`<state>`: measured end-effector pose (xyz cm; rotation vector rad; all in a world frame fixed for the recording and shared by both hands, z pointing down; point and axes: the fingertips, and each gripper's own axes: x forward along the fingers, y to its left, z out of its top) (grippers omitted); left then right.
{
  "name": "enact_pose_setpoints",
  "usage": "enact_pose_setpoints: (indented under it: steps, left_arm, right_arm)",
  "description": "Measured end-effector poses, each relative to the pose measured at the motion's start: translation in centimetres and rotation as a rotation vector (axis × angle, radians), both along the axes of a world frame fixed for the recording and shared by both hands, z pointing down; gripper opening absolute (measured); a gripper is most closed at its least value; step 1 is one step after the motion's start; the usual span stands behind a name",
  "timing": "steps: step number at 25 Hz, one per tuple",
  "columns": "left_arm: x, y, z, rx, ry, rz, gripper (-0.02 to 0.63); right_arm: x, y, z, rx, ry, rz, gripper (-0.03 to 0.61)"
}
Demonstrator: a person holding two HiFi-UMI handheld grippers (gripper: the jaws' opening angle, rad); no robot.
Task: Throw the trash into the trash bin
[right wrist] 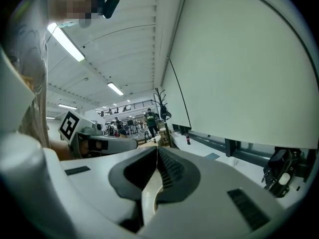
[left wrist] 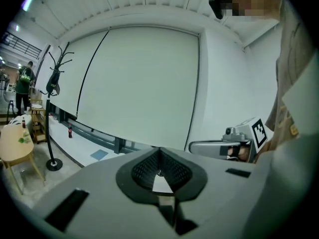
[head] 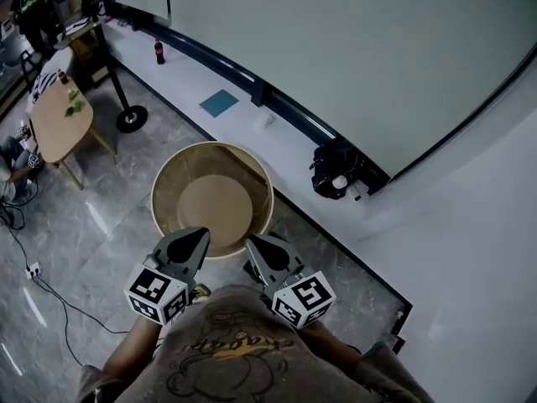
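Grey marble floor (head: 92, 221), round tan bin (head: 179, 168), white ledge (head: 191, 77), pale wall (head: 377, 49)

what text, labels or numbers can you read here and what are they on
No text here reads clearly.
Shirt: a curly print, maybe lettering, too stylised to read.
Bottle: label too small to read.
Left cube and right cube: square black-and-white codes, no letters or numbers.
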<state>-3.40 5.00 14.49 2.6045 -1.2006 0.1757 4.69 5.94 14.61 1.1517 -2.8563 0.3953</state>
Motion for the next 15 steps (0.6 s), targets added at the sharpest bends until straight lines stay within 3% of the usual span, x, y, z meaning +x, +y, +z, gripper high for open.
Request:
enact_pose_setpoints:
  steps: [3, 15]
  left_arm:
    - [-0.4, 0.0, -0.1, 0.023, -0.006, -0.003, 0.018]
    - [-1.8, 0.0, 0.6, -0.009, -0.016, -0.036, 0.018]
  right_arm:
    - [-0.6, 0.1, 0.0, -0.005, -0.009, 0.005, 0.020]
    - [-1.5, -0.6, 0.0, -0.002, -0.015, 0.002, 0.020]
